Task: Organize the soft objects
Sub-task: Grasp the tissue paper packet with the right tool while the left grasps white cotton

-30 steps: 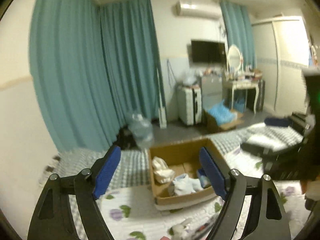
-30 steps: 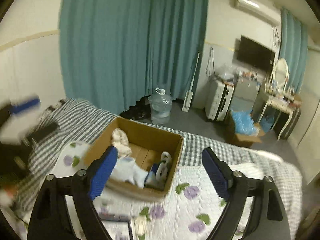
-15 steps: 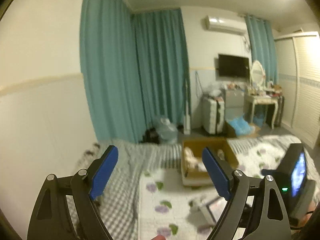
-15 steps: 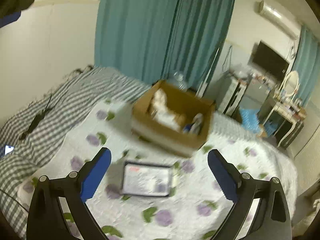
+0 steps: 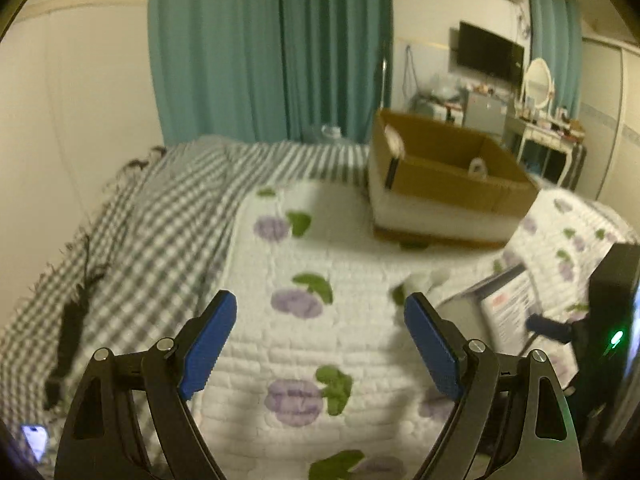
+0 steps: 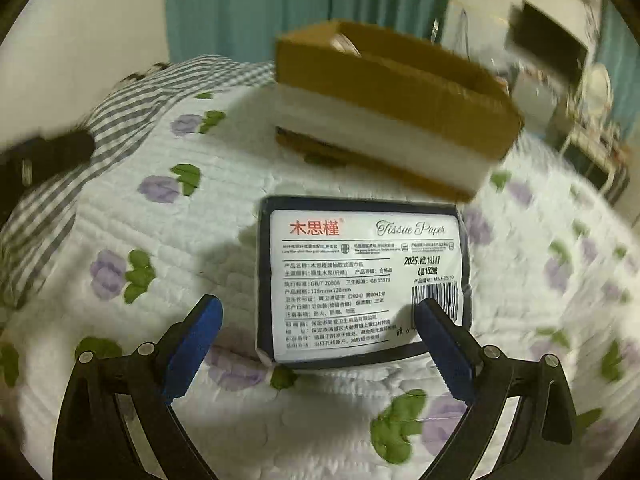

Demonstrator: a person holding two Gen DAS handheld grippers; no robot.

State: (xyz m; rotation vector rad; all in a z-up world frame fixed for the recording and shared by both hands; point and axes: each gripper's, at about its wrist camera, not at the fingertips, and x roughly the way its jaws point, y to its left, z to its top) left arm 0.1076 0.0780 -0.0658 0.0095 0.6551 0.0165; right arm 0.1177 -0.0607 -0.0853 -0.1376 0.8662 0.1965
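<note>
Now my right gripper, jaws apart, faces the tissue pack dead ahead, long axis running away from me; left gripper apart too, farther off.

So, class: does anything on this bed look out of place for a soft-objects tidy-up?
The tissue paper pack lies label-up on the floral quilt, outside the cardboard box beyond it. The right gripper is open and holds nothing.

Bedroom — quilted bed (curtains, vanity)
</note>
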